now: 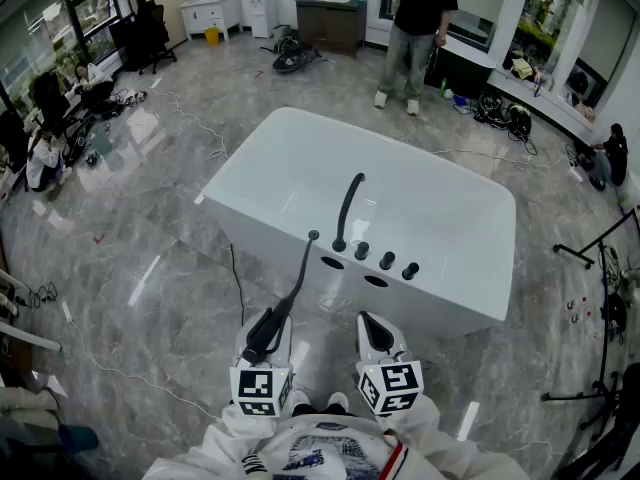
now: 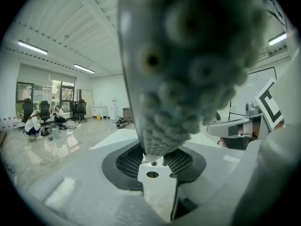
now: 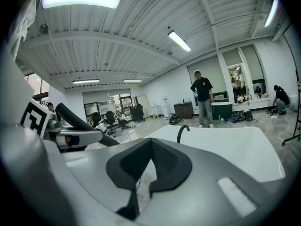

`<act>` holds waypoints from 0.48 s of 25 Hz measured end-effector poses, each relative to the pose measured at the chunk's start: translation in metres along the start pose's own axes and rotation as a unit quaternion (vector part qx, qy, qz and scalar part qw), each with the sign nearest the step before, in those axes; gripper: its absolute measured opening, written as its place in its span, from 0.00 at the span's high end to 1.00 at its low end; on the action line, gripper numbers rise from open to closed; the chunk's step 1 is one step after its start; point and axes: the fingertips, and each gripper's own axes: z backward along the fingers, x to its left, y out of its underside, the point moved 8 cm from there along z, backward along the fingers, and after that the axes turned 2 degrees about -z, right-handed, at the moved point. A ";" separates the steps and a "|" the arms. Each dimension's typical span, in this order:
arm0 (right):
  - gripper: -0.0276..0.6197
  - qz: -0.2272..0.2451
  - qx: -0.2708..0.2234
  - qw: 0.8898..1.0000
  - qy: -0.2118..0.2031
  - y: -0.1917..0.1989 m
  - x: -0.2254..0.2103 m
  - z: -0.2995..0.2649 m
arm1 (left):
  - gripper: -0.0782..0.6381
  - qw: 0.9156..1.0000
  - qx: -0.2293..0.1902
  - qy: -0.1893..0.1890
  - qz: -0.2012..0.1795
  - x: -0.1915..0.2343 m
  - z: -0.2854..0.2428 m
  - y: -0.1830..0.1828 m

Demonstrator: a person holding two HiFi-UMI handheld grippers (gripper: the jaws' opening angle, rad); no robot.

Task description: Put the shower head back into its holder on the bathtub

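Black shower head [image 1: 265,335] clamped in jaws, hose [image 1: 298,278] reaching white bathtub [image 1: 440,218] rim.

Bright ceiling strips [image 3: 80,1]; glare on floor [image 1: 150,268]; fisheye warp.

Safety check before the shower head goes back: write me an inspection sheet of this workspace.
Surface: white bathtub; its rim carries a black spout, three knobs and two open holes.
Job's things: shower head held off the tub; its hose runs up to the rim. Cannot tell which hole is the holder.
Clutter: gear pile on the grey floor beyond the tub.
Grippers: left gripper shut on the shower head; right gripper shut, empty.
Cables: white cable loose on the floor; black cable beside the tub.
Surroundings: standing person, seated people, cabinet.
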 end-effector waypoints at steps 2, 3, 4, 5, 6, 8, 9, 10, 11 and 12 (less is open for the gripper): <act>0.95 0.000 0.001 1.000 0.000 0.001 0.000 0.000 | 0.70 1.000 0.001 0.000 -0.001 0.000 0.000 0.000; 0.95 0.000 0.001 1.000 0.000 0.001 0.000 0.000 | 0.70 1.000 0.001 0.000 0.000 0.000 0.001 0.001; 0.95 0.000 0.002 1.000 -0.001 0.002 0.000 0.000 | 0.70 1.000 0.002 0.000 0.001 -0.001 0.001 0.001; 0.95 0.000 0.002 1.000 -0.001 0.002 -0.001 0.000 | 0.70 1.000 0.003 0.000 0.003 -0.001 0.001 0.001; 0.95 0.000 0.002 1.000 -0.001 0.002 -0.001 0.000 | 0.70 1.000 0.003 0.000 0.003 -0.002 0.000 0.001; 0.95 0.000 0.002 1.000 -0.001 0.002 -0.003 0.001 | 0.70 1.000 0.002 0.000 0.001 -0.003 -0.001 0.000; 0.95 0.000 0.002 1.000 0.000 0.001 -0.004 0.001 | 0.70 1.000 0.001 0.001 0.001 -0.003 -0.002 -0.001; 0.95 -0.001 0.002 1.000 0.000 0.001 -0.004 0.001 | 0.70 1.000 0.001 0.001 0.000 -0.003 -0.002 -0.001; 0.95 -0.002 0.002 1.000 0.000 0.002 -0.004 0.001 | 0.70 1.000 0.000 0.001 -0.001 -0.003 -0.002 -0.001; 0.95 -0.005 0.003 1.000 0.000 0.003 -0.003 0.001 | 0.70 1.000 0.000 0.002 0.000 -0.003 -0.002 -0.002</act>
